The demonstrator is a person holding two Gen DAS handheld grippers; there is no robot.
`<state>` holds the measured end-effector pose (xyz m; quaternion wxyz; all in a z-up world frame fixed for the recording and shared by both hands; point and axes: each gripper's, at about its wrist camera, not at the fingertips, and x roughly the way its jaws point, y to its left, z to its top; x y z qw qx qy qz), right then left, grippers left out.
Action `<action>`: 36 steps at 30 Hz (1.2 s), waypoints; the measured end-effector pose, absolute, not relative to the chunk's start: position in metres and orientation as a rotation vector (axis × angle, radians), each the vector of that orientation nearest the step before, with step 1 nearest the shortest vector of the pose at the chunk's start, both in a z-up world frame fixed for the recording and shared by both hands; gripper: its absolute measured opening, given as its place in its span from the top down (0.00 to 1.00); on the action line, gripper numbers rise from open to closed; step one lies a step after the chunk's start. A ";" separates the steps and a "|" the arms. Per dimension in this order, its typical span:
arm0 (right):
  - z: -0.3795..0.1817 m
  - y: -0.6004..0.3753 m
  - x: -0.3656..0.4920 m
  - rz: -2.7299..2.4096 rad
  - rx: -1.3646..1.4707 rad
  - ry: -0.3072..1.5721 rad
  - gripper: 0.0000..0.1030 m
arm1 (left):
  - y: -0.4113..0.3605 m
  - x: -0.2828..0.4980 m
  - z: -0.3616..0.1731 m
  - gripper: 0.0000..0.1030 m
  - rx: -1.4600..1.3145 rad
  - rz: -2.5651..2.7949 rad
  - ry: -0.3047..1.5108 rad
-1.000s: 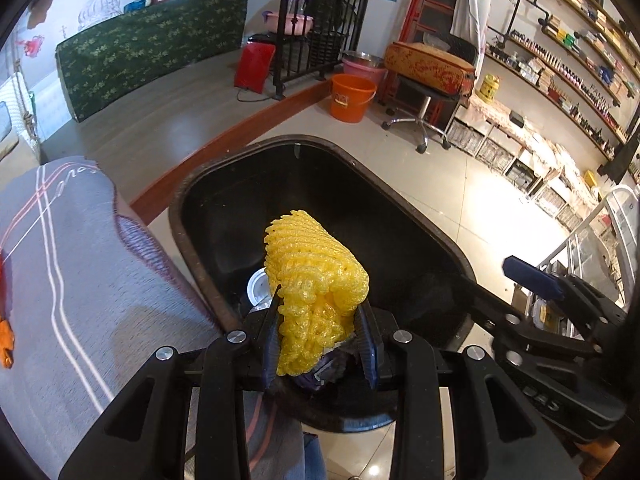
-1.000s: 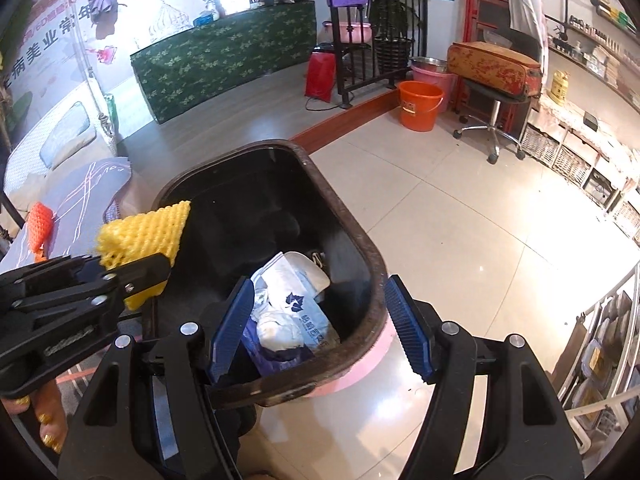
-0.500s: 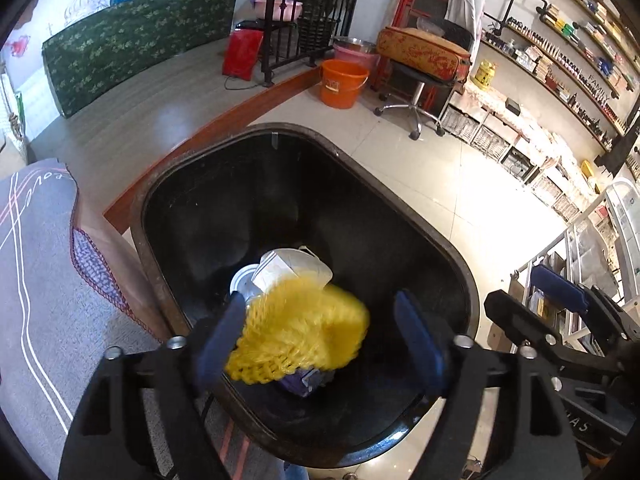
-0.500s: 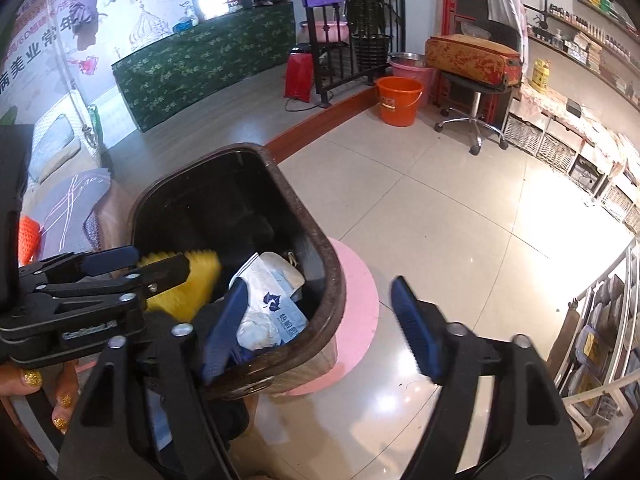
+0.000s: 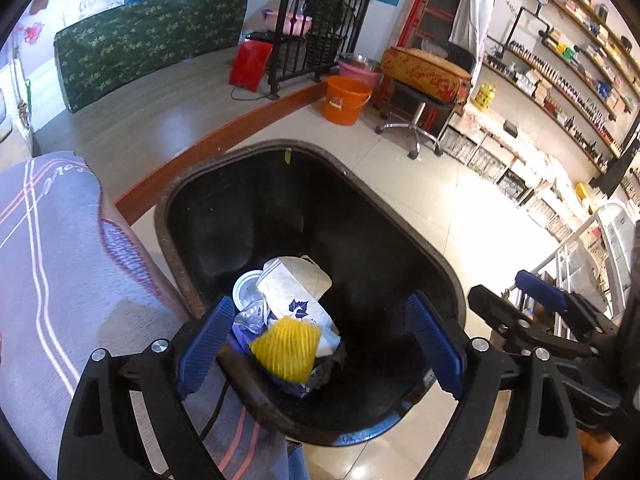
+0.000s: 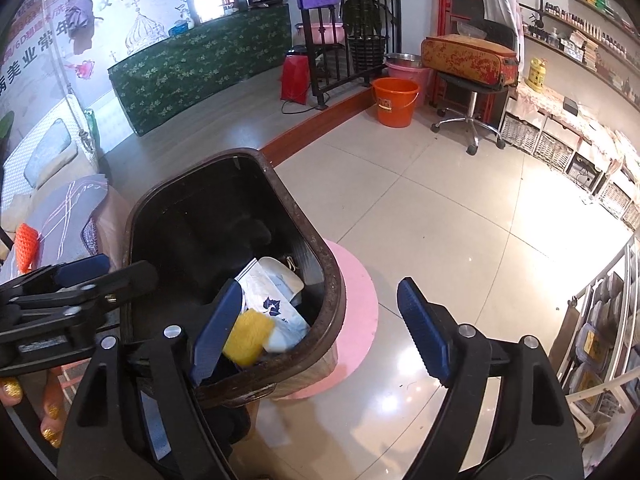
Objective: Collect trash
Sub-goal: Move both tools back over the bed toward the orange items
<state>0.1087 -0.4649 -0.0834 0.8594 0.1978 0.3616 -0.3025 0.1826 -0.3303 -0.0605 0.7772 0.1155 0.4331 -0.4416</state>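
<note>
The yellow foam fruit net (image 5: 286, 347) lies inside the black plastic bin (image 5: 408, 224); both claws (left claw (image 5: 320, 350), right claw (image 6: 320, 332)) have just spread apart, empty; an orange net (image 6: 27, 246) remains on the bed.

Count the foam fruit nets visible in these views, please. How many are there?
2. A yellow foam net lies on the trash inside the black bin. An orange foam net rests on the grey cloth beside the bin. Others may be buried under the trash.
</note>
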 end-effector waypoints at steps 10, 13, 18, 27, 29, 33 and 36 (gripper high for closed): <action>-0.080 -0.444 0.131 -0.570 0.383 0.773 0.23 | -0.274 0.192 -0.044 0.14 0.189 -0.844 0.880; -0.079 -0.435 0.140 -0.540 0.365 0.780 0.22 | -0.254 0.198 -0.043 0.14 0.183 -0.792 0.876; -0.076 -0.415 0.158 -0.478 0.339 0.787 0.22 | -0.215 0.210 -0.042 0.14 0.127 -0.703 0.887; -0.065 -0.365 0.194 -0.334 0.289 0.782 0.22 | -0.143 0.225 -0.049 0.14 0.068 -0.525 0.906; -0.062 -0.351 0.203 -0.304 0.269 0.779 0.22 | -0.129 0.230 -0.050 0.14 0.060 -0.487 0.910; -0.055 -0.325 0.219 -0.243 0.236 0.773 0.22 | -0.107 0.247 -0.050 0.14 0.033 -0.430 0.919; -0.051 -0.309 0.227 -0.211 0.214 0.772 0.22 | -0.087 0.261 -0.053 0.14 0.031 -0.410 0.914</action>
